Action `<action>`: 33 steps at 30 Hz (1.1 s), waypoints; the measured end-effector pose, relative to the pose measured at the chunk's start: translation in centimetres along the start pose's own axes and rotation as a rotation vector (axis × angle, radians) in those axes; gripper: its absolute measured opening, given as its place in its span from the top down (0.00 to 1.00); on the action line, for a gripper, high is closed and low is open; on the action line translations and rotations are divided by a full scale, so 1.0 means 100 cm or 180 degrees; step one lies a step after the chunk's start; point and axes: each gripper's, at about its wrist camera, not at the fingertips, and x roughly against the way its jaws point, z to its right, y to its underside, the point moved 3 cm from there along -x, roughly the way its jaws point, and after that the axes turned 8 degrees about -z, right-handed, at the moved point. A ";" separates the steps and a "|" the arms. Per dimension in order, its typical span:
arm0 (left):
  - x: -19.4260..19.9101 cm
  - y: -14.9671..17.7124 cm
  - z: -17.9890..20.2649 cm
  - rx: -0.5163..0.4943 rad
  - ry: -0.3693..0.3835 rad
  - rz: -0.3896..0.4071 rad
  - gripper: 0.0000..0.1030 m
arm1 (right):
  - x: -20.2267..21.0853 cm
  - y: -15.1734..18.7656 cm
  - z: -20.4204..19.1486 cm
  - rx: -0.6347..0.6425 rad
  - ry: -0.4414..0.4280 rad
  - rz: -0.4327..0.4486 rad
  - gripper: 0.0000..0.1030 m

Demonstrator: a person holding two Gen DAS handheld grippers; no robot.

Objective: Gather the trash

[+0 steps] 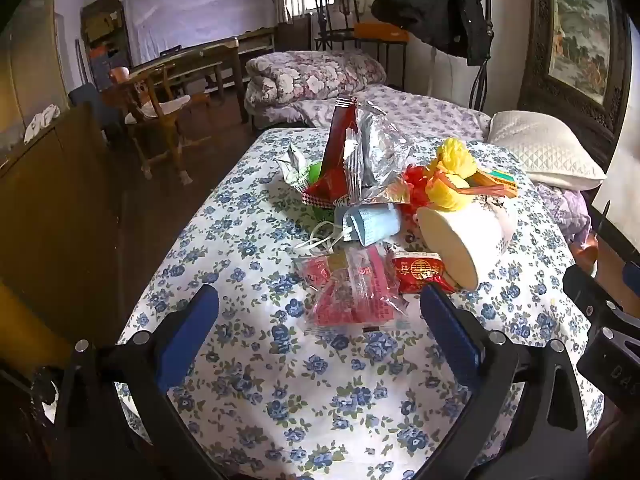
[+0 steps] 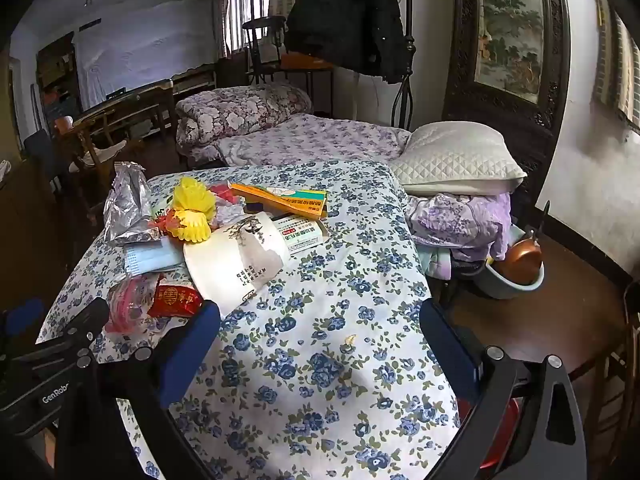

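A heap of trash lies on the blue-flowered bedspread (image 1: 256, 360): a pink clear wrapper (image 1: 352, 292), a red packet (image 1: 418, 272), a blue face mask (image 1: 374, 224), a tipped white paper cup (image 1: 460, 244), a silver foil bag (image 1: 380, 148), a red snack bag (image 1: 340, 152) and yellow paper flowers (image 1: 454, 172). My left gripper (image 1: 320, 312) stands open just short of the pink wrapper, holding nothing. My right gripper (image 2: 320, 332) hangs open over bare bedspread (image 2: 320, 380), right of the paper cup (image 2: 236, 256) and red packet (image 2: 176, 300). An orange box (image 2: 280, 198) lies behind the cup.
A white pillow (image 2: 456, 160) and a purple bundle (image 2: 460, 220) lie at the bed's right. A blue basin holding a brown bowl (image 2: 516, 268) sits on a dark side table. A folded quilt (image 2: 240, 112), chairs (image 1: 160, 120) and a hung black jacket (image 2: 344, 12) stand beyond.
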 end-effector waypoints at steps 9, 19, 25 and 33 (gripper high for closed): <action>0.000 0.000 0.000 -0.0010 -0.0008 -0.0020 0.07 | -0.001 0.000 0.000 -0.0004 -0.0008 -0.0015 0.05; 0.000 0.000 0.000 -0.0013 -0.0009 -0.0017 0.07 | -0.002 0.000 0.001 -0.0007 -0.0010 -0.0021 0.05; 0.000 0.000 0.000 -0.0019 -0.0010 -0.0014 0.07 | -0.003 -0.001 0.001 -0.0011 -0.0014 -0.0019 0.05; 0.000 0.000 0.000 -0.0023 -0.0016 -0.0011 0.07 | -0.003 -0.001 0.001 -0.0014 -0.0016 -0.0018 0.05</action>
